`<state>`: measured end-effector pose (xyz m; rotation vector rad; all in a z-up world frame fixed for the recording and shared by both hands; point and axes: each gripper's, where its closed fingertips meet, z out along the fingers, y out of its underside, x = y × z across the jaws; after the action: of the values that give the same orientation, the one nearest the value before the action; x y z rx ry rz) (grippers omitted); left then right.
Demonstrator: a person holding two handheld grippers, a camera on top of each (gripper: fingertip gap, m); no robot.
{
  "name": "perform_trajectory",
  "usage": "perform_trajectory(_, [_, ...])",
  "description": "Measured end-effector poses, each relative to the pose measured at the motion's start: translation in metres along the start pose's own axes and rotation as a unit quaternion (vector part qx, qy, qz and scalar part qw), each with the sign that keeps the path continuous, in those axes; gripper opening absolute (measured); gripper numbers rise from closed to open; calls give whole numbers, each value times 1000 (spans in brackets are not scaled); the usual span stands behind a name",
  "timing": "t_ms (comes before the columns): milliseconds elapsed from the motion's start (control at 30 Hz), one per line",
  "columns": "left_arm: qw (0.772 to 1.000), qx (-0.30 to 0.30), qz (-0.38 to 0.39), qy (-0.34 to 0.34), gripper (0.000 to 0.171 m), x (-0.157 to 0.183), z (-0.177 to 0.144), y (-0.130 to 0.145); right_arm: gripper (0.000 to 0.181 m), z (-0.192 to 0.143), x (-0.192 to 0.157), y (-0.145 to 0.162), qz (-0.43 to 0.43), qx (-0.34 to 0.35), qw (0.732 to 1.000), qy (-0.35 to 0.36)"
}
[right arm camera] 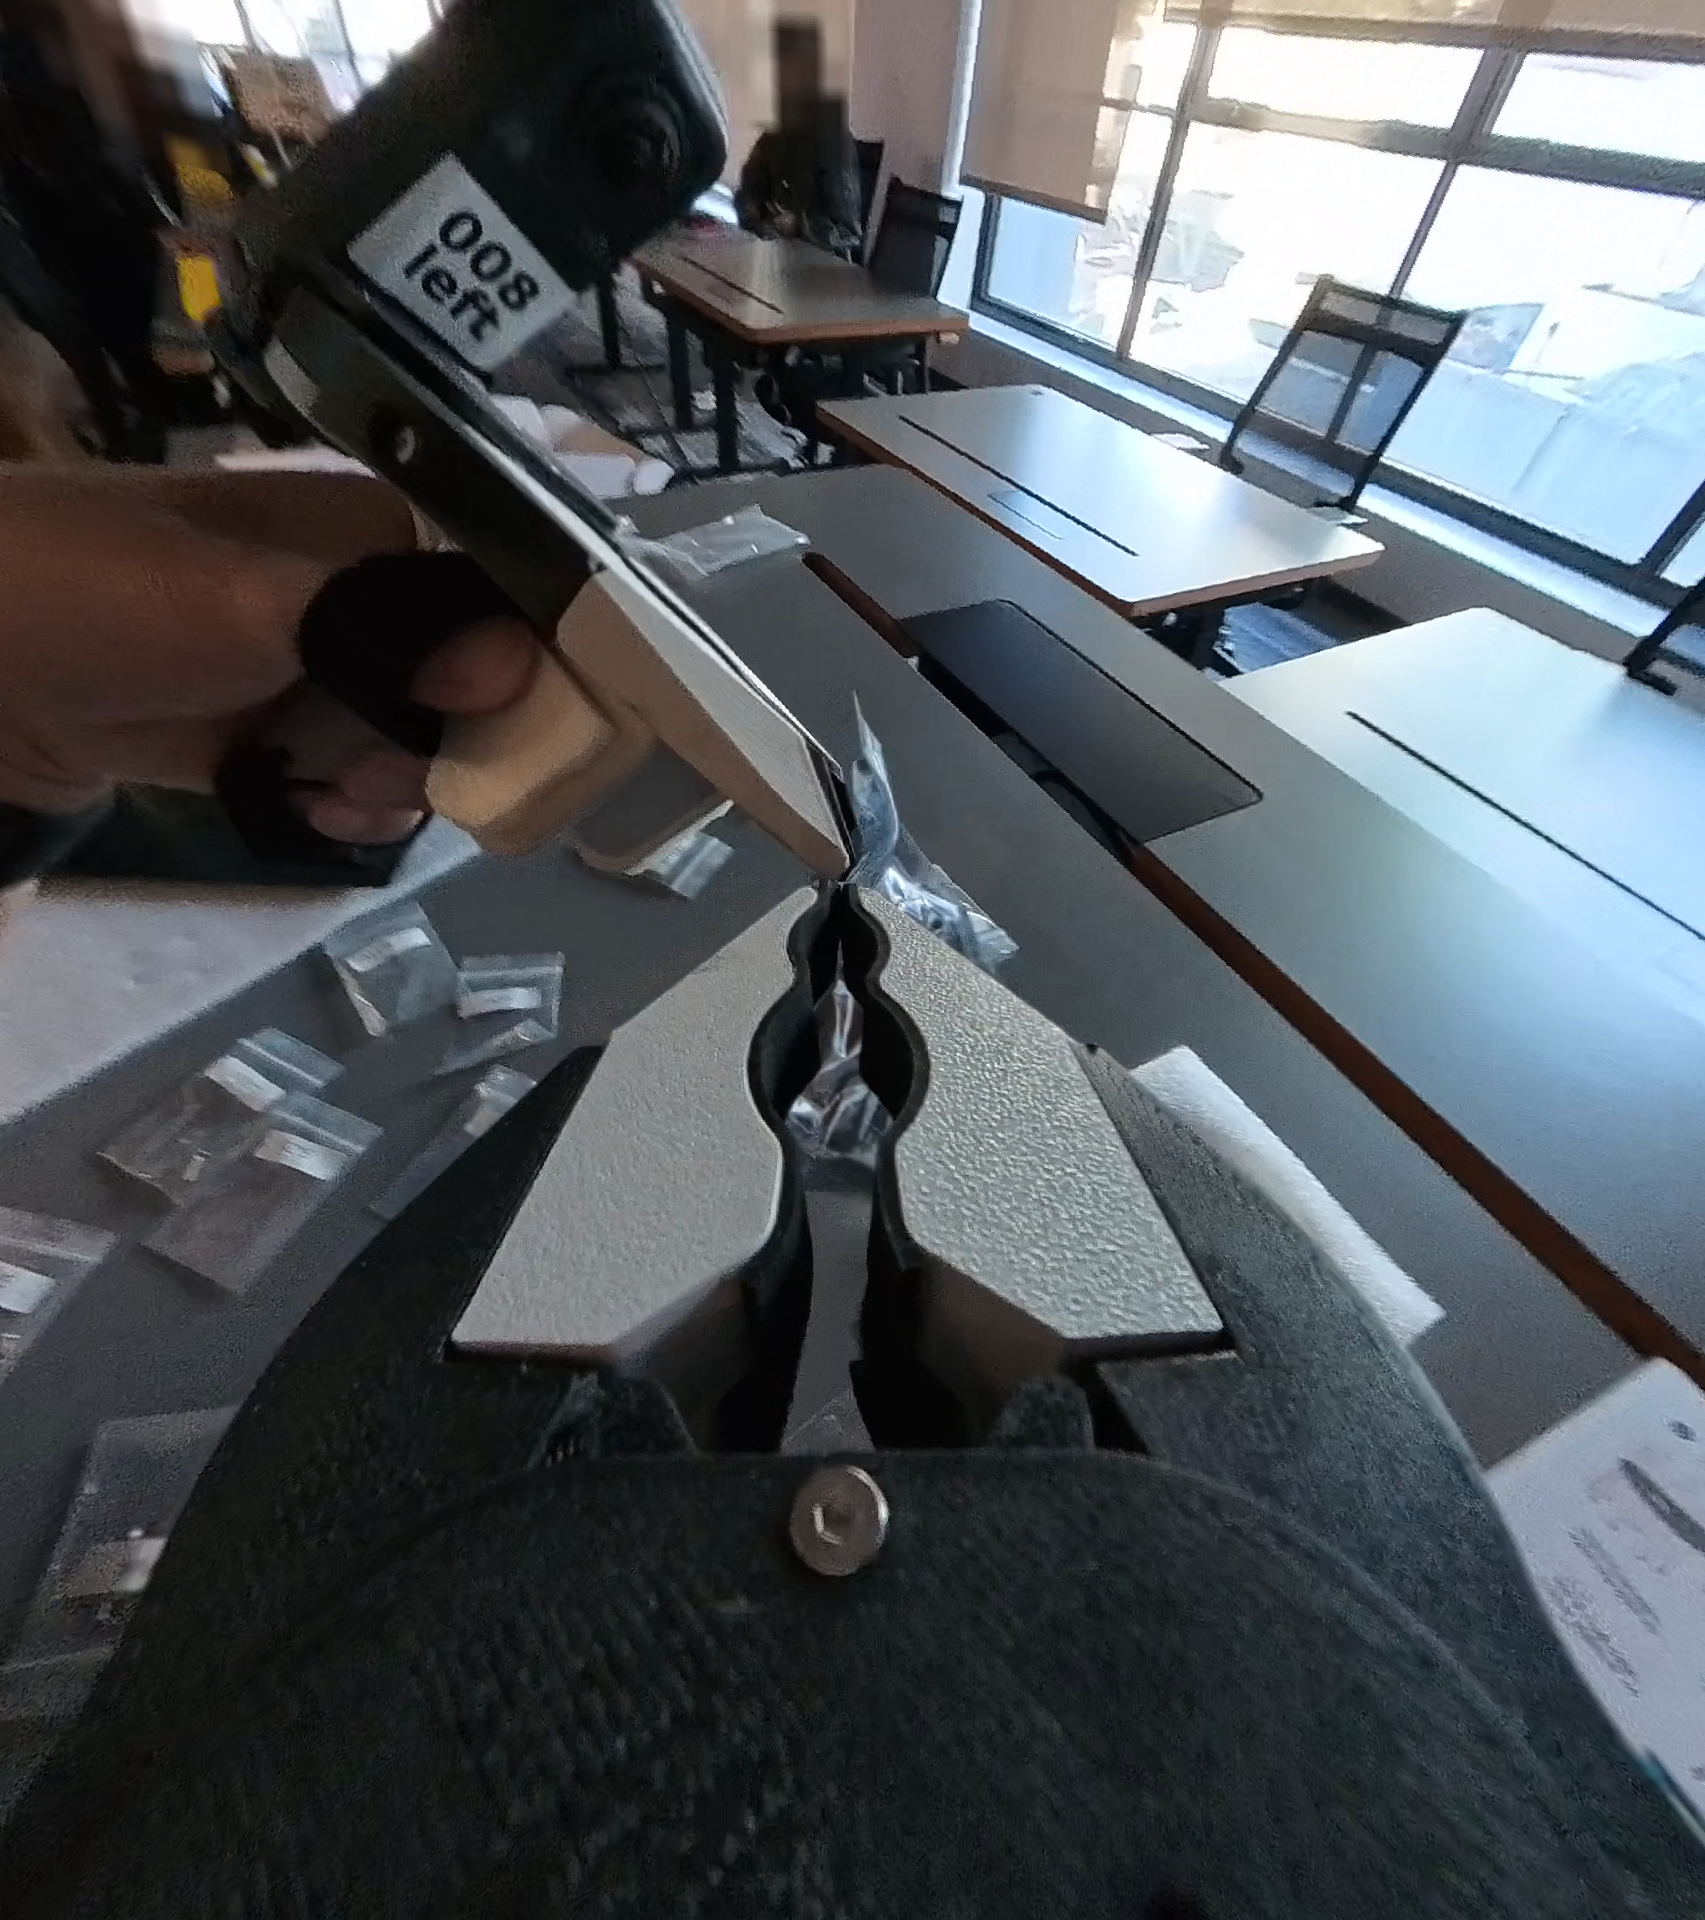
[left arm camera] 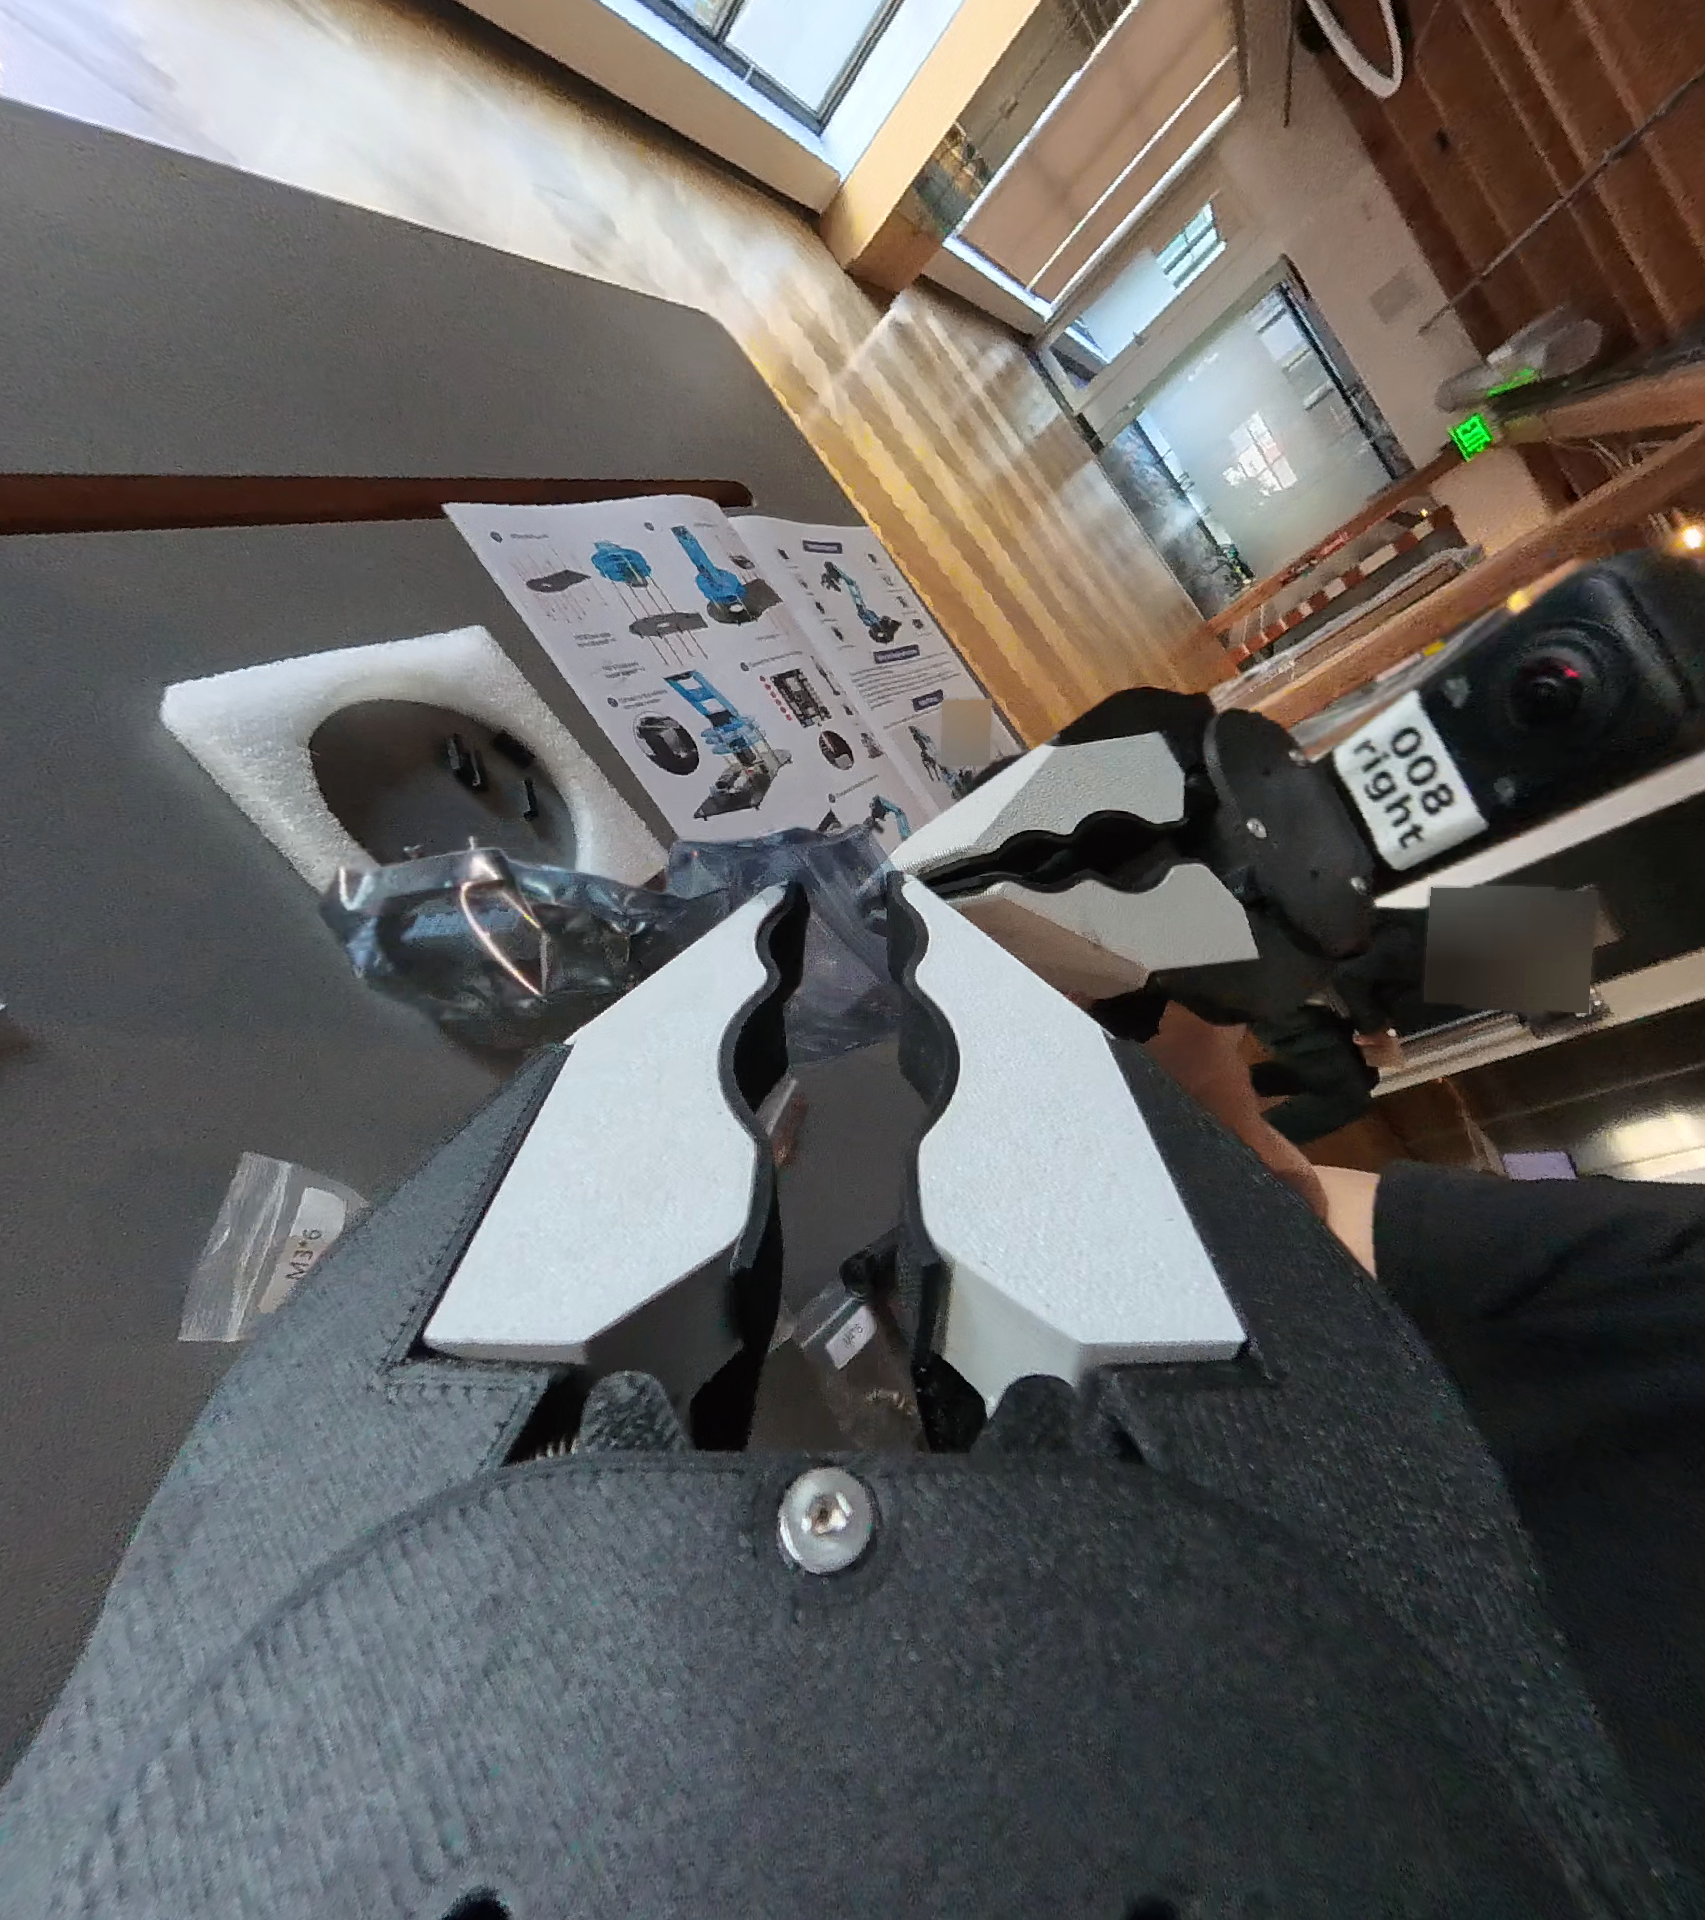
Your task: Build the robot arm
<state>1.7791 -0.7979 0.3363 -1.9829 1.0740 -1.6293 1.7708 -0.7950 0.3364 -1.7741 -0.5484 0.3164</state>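
Far left on your dark grey table (left arm camera: 152, 343), small clear zip bags (right arm camera: 256, 1122) with white labels lie scattered flat, one more small zip bag (left arm camera: 256, 1252) just beside your left gripper's body. Next over, a white foam block (left arm camera: 235, 727) with a round cutout sits near the table's slot, a few small dark parts inside the cutout. A crumpled clear plastic bag (left arm camera: 474, 935) lies in front of the foam. Your left gripper (left arm camera: 843, 894) has its tips pinched on a thin clear plastic bag of small metal parts (right arm camera: 889, 862), a narrow gap showing lower between the fingers. Your right gripper (right arm camera: 843, 904) is clamped on the same bag, tips nearly touching the left's, plastic bunched in the round hollow between its fingers. The bag is held up off the table between both claws. Behind it lies an open instruction sheet (left arm camera: 682, 644) with blue diagrams. Your hand (right arm camera: 100, 644) in a black fingerless glove grips the left handle. To the right, more desks (right arm camera: 1087, 488) and chairs (right arm camera: 1347, 364) stand by windows.
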Motion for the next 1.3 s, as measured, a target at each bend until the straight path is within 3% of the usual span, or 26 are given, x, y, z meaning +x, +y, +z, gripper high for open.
perform_trajectory(267, [1000,6,3,-6,7,-2,0,-2,0,4,5,1,-69,-3,996,63])
perform_trajectory(467, [999,4,38,-35,2,-5,1,-3,0,5,10,0,-166,-5,976,141])
perform_trajectory(600, [997,-3,61,-56,0,-13,3,-2,0,9,14,6,-102,17,987,126])
perform_trajectory(700, [998,-5,48,-45,0,-23,6,2,0,14,18,15,43,46,996,68])
perform_trajectory(800, [999,-5,31,-29,0,-29,9,4,0,17,21,23,156,69,985,16])
perform_trajectory(933, [1000,4,4,-6,0,-30,10,4,0,18,20,24,102,52,993,41])
perform_trajectory(1133, [999,31,-18,33,19,-22,11,-4,0,13,18,13,79,65,994,44])
perform_trajectory(1300, [998,31,-22,44,13,-22,11,-3,0,11,18,12,147,95,985,-2])
